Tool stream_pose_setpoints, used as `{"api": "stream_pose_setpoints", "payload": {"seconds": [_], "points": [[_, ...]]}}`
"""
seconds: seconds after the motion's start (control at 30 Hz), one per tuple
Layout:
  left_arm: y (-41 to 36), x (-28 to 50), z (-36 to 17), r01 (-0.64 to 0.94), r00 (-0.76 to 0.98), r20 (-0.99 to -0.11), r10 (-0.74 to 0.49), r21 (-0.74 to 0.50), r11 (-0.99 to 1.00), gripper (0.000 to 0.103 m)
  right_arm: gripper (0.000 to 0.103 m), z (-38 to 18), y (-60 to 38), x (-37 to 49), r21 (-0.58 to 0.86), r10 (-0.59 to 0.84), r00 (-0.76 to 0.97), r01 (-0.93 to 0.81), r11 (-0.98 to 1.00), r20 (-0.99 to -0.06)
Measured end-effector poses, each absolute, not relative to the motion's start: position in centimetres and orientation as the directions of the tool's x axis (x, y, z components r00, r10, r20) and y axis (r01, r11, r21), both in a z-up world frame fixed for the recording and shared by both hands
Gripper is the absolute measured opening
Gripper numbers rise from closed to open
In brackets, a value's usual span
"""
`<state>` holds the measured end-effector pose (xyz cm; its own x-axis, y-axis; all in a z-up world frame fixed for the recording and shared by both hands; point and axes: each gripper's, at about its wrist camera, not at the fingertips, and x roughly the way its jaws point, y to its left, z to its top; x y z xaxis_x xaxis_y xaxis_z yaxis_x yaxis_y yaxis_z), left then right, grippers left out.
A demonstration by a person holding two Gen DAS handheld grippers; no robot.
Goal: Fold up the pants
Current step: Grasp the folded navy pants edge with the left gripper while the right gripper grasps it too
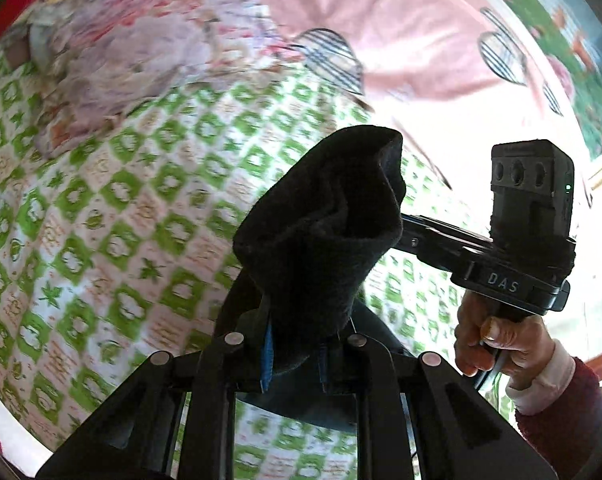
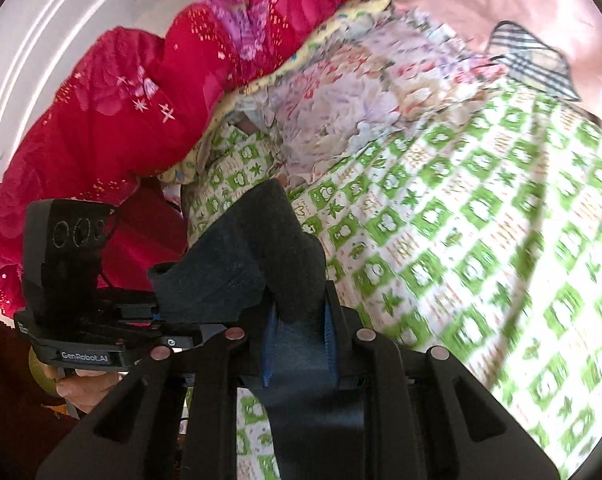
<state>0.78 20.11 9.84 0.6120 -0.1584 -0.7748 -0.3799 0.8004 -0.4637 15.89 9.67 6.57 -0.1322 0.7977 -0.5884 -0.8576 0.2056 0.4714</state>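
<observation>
The dark pants [image 1: 325, 216] hang bunched above the green-and-white checked bedsheet [image 1: 121, 220]. My left gripper [image 1: 295, 340] is shut on a fold of them, the cloth rising in a hump over its blue pads. In the right wrist view the same dark pants [image 2: 253, 256] are pinched between the blue pads of my right gripper [image 2: 297, 320], which is shut on them. The two grippers are close together. The right one's camera block [image 1: 533, 200] sits just right of the cloth, held by a hand [image 1: 497, 340]. The left one's block [image 2: 69, 264] sits at the left.
A red flowered quilt [image 2: 101, 120] is heaped along the white wall at the bed's far side. A crumpled pale floral cloth [image 2: 341, 112] lies on the sheet [image 2: 481, 220] beyond the pants. A pink blanket [image 1: 381, 20] with striped patches covers the far end.
</observation>
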Motion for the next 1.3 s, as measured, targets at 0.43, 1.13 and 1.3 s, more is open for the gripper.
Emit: {"api": "stream_pose_setpoints", "payload": {"seconds": [0.43,1.13,1.3], "points": [[10.1,2.2,11.3,-0.191,0.592,-0.768,-0.244,-0.427,0.884,0.016,0.021,6.0,-1.7,14.7,0.501,0.847,0.004,-0.805,0.319,-0.532],[-1.6,2.9,6.3,-0.007,0.486,-0.848,-0.211,-0.246,0.969,0.017,0.021,-0.3,-12.0,13.3,0.544,0.825,0.108,-0.704,0.457,-0.554],[-3.8,2.5,5.8,0.054,0.488,-0.851,-0.193,-0.191,0.98,0.017,0.021,-1.2,-13.4,13.0,0.556,0.824,0.121,-0.684,0.473,-0.553]]}}
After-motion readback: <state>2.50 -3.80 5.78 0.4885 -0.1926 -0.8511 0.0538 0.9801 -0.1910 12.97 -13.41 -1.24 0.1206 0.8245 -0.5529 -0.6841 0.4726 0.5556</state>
